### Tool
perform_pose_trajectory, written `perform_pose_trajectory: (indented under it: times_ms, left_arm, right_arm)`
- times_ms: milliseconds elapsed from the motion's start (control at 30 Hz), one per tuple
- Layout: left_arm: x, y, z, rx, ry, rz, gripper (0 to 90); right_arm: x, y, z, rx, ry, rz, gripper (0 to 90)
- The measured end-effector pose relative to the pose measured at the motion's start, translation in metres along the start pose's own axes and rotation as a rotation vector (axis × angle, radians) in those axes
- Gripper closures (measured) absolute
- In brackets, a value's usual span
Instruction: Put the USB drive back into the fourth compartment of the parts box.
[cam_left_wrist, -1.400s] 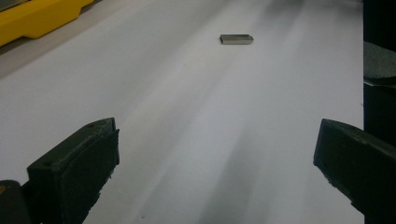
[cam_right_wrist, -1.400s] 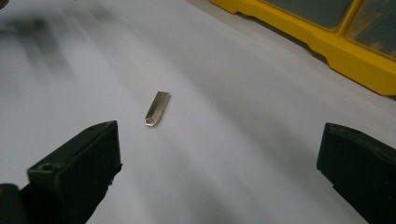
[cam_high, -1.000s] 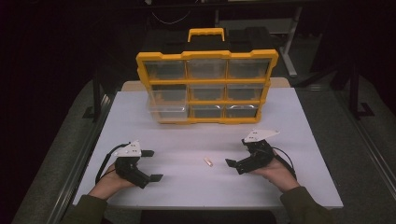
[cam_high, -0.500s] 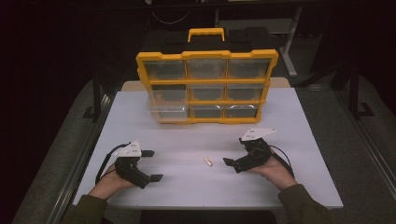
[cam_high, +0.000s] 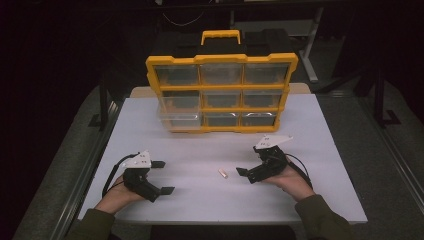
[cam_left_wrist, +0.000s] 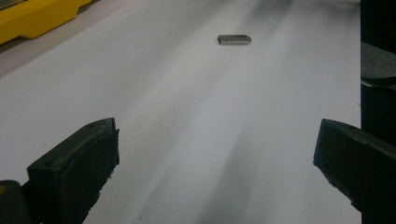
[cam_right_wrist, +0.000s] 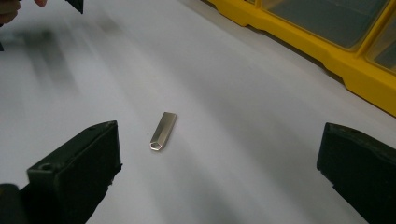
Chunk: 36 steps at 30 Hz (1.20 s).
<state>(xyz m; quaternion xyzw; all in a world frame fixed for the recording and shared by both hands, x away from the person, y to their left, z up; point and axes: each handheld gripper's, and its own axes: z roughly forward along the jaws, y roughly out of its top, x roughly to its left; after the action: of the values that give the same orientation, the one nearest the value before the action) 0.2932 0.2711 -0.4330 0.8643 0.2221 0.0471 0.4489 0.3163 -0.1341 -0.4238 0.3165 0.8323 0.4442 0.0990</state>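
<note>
Small metal piece (cam_high: 222, 173) lies loose on the white table (cam_high: 320, 200), just ahead of the right gripper (cam_high: 245, 174) and well apart from the left gripper (cam_high: 162, 177). Both stand with jaws wide apart, gripping nothing. Organiser (cam_high: 221, 92) stands at the far edge, one lower-left drawer (cam_high: 180, 120) pulled out. Judgement: pickup not yet made; grasp and stowing remain.

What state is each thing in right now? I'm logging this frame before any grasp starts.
Left gripper: open, empty, resting on the table.
Right gripper: open, empty, jaws pointed at the metal piece.
Metal piece: lying flat on the table, touched by nothing.
Organizer case: standing upright, handle on top.
Bottom-left drawer: pulled partly out.
Other drawers: pushed in.
</note>
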Motion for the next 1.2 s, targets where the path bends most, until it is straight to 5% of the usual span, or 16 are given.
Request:
perform_pose_trajectory:
  times_ms: [1200]
  left_arm:
    - [-0.002, 0.0, 0.002, 0.004, -0.013, 0.006, 0.0]
  right_arm:
    - [0.004, 0.017, 0.019, 0.019, 0.04, -0.012, 0.0]
